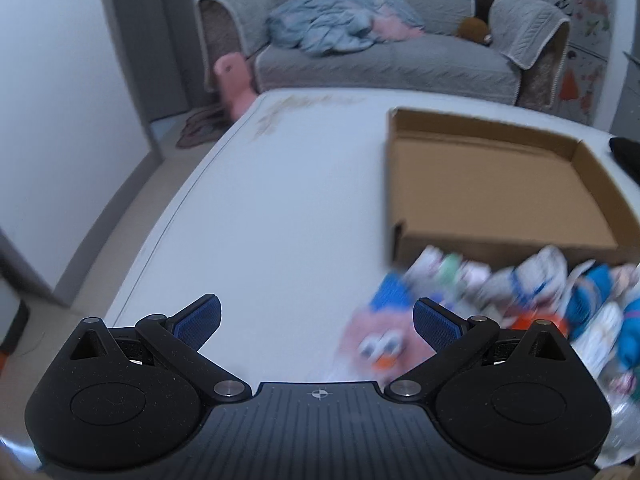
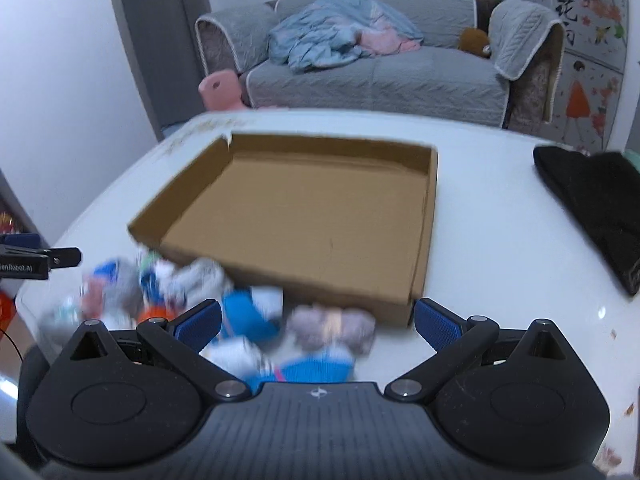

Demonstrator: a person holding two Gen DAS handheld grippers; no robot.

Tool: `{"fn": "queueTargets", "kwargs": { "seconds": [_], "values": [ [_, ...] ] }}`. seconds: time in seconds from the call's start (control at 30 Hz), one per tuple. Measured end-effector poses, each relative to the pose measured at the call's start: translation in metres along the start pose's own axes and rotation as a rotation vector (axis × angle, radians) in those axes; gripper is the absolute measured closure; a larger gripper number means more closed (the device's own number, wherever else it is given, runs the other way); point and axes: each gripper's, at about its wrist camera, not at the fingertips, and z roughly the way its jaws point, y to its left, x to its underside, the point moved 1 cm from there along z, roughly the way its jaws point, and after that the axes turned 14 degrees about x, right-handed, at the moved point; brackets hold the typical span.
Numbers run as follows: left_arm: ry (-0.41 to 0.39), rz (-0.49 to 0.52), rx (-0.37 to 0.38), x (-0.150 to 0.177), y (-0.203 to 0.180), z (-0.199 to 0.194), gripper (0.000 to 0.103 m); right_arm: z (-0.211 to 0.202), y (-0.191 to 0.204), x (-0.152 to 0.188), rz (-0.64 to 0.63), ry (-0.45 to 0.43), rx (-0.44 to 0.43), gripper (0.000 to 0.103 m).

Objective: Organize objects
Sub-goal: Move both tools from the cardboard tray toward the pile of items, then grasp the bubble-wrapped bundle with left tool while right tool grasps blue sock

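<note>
A shallow open cardboard box [image 1: 500,184] [image 2: 312,216] lies empty on the white table [image 1: 280,200] [image 2: 500,260]. A blurred pile of small socks [image 1: 540,292] [image 2: 168,288], blue, white, pink and grey, sits in front of the box. A pink sock with cartoon eyes [image 1: 380,340] lies just inside the right finger of my left gripper [image 1: 318,320], which stands open. My right gripper [image 2: 318,320] is open above a grey-purple sock [image 2: 332,326] and a blue one [image 2: 248,314]. Neither gripper holds anything. The left gripper's tip [image 2: 40,260] shows at the left edge of the right wrist view.
A black cloth [image 2: 592,216] [image 1: 628,156] lies on the table to the right of the box. Beyond the table stands a grey sofa [image 2: 380,72] [image 1: 400,60] with a blue blanket, a brown plush toy and a pink stool beside it. The table's left edge drops to the floor.
</note>
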Motion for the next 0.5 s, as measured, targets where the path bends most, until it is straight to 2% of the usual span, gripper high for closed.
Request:
{"fn": "queueTargets", "kwargs": {
  "seconds": [0.2, 0.37, 0.5],
  "values": [
    [0.044, -0.091, 0.05, 0.036, 0.013, -0.004, 0.001, 0.003, 0.015, 0.014, -0.1, -0.008, -0.042, 0.0],
    [0.05, -0.176, 0.108, 0.04, 0.019, 0.01, 0.001, 0.024, 0.024, 0.02, -0.145, 0.049, -0.052, 0.001],
    [0.037, -0.182, 0.138, 0.045, 0.018, 0.007, 0.001, 0.031, 0.023, 0.029, -0.152, 0.068, -0.055, 0.0]
  ]
}}
